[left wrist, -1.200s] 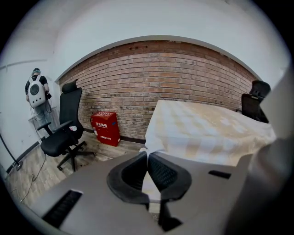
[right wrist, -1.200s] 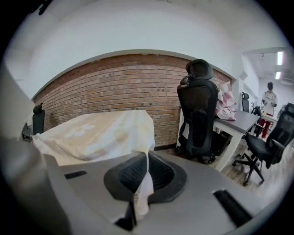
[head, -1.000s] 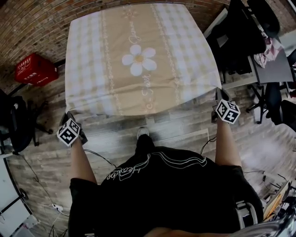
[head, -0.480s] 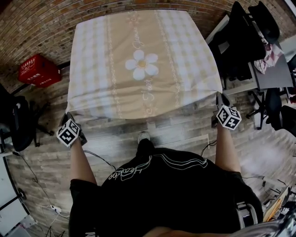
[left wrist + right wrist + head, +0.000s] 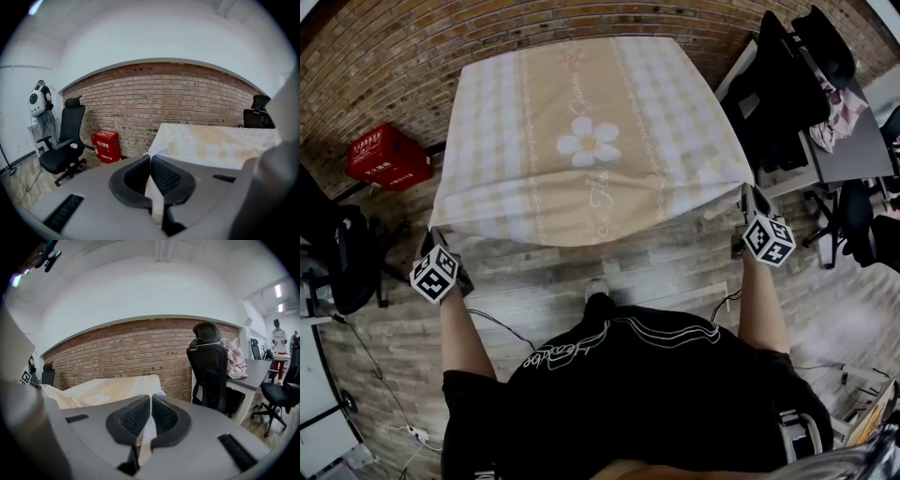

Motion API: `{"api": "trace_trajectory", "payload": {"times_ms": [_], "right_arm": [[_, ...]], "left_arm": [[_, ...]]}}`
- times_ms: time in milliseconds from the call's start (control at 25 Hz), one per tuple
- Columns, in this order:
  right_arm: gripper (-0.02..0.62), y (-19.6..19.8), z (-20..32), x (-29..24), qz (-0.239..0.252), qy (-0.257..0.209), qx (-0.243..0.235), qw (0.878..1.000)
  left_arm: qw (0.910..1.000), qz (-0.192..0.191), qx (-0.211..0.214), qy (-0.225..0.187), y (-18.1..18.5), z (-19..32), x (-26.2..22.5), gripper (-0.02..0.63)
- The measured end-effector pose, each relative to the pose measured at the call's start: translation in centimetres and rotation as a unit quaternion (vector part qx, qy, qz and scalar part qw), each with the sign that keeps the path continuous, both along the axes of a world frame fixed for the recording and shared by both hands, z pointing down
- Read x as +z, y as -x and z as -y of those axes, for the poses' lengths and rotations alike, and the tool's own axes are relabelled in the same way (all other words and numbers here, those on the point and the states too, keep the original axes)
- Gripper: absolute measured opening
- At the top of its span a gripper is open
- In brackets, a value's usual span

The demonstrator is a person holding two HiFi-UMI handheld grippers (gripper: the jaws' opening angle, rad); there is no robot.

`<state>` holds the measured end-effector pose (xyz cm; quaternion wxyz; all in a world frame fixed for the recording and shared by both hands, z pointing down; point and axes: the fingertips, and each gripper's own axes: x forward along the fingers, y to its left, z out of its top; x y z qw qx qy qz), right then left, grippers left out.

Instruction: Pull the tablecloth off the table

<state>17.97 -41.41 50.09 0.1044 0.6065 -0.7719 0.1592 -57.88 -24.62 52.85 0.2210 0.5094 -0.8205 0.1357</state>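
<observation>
At the far left, beyond the left gripper's (image 5: pixel 434 240) fingers, a red plastic crate (image 5: pixel 388 157) sits by the brick wall; this gripper's jaws pinch the near left corner of the beige and white checked cloth tablecloth with a white daisy (image 5: pixel 591 141), which spreads over the table to the right gripper (image 5: pixel 748 195), clamped on its near right corner; a black office chair (image 5: pixel 787 84) stands further right
</observation>
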Motion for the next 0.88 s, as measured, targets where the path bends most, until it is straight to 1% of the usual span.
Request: {"api": "trace_trajectory", "payload": {"times_ms": [160,440,600,720,880], "right_arm": [[-0.003,0.3,-0.4,-1.5,0.009,-0.016,-0.004,1.0],[-0.003,0.1,-0.7,-4.7,0.021,-0.045,-0.015,0.999],[-0.003,-0.6,-1.3,-6.0,0.034,-0.059,-0.011,0.998],[-0.003,-1.3,-2.2,-6.9,0.04,-0.067,-0.01,0.997],[-0.003,-1.3,-3.7,-7.7,0.046,-0.073,-0.014,0.996]], "left_arm": [[0.9996,0.003,0.015,-0.025,-0.9,0.0,-2.9,0.006],[0.9977,0.008,0.038,-0.055,-3.2,-0.5,-7.3,0.006],[0.9957,0.01,0.05,-0.077,-4.4,-1.1,-9.7,0.006],[0.9942,0.003,0.055,-0.093,-5.5,-1.9,-11.1,0.006],[0.9923,0.004,0.069,-0.103,-7.1,-3.0,-12.2,0.006]]}}
